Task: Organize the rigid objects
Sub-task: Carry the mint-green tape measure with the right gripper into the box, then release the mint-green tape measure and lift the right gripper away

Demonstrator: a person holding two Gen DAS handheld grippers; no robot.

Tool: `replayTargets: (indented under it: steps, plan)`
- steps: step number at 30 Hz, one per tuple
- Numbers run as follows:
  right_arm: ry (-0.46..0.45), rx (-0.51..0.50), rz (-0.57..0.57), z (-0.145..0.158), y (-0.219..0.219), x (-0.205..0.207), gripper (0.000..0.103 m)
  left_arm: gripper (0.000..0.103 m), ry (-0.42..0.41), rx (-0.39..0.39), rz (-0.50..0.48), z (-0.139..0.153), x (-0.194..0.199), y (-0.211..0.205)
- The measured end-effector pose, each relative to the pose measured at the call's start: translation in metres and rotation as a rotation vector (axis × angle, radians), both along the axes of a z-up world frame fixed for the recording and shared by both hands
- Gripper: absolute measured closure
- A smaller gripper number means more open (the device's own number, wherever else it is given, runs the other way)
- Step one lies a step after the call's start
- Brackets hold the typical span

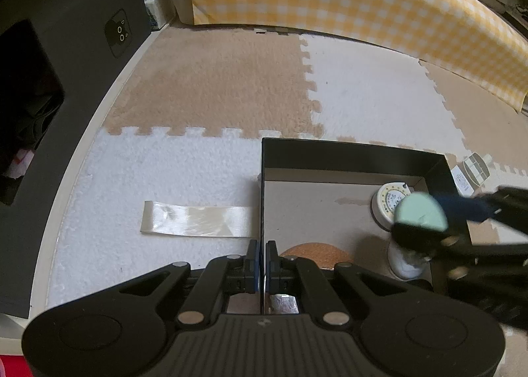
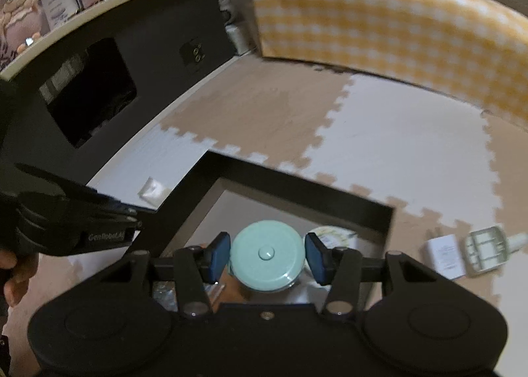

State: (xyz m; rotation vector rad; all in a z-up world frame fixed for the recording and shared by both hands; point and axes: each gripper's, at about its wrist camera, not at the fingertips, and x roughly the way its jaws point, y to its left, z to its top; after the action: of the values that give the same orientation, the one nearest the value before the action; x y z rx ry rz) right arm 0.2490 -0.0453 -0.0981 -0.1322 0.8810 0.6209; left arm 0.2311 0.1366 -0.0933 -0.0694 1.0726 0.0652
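Observation:
A black open box [image 1: 346, 154] with a grey floor lies on the foam mat. My left gripper [image 1: 262, 258] is shut on the box's left wall, which runs up between its blue pads; the right wrist view shows this gripper [image 2: 138, 212] at the box's left rim. My right gripper [image 2: 267, 258] is shut on a jar with a mint-green lid [image 2: 267, 255] and holds it over the box's right part. From the left wrist view the jar [image 1: 420, 215] hangs near the right wall. Inside the box lie a round white tin [image 1: 387, 202], a brown cork disc [image 1: 313, 253] and a small white bottle [image 1: 404, 266].
A clear plastic strip [image 1: 194, 223] lies on the mat left of the box. To the box's right are a white card [image 2: 445, 255] and a pale green divided tray [image 2: 485, 250]. A black cabinet [image 1: 82, 47] stands at the left, and a yellow checked cloth [image 1: 363, 4] hangs behind.

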Motion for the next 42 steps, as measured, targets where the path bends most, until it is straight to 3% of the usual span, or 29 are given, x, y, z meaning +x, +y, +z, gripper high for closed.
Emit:
replayTargets:
  steps: [15,31,35,42]
  plan:
    - [0.051,-0.085,-0.003,-0.044,0.023,0.008,0.052,0.101,0.0,-0.004,0.002,0.0,0.0,-0.001]
    - [0.064,-0.107,-0.002,-0.054,0.021,0.011,0.052,0.101,-0.001,-0.005,0.003,0.0,0.0,-0.001]
    - [0.066,-0.1,0.011,-0.052,0.022,0.009,0.042,0.101,-0.001,-0.005,0.003,0.0,0.0,-0.001]
    - [0.05,-0.069,0.002,-0.043,0.018,0.007,0.035,0.101,-0.001,-0.005,0.003,0.0,0.0,-0.001]
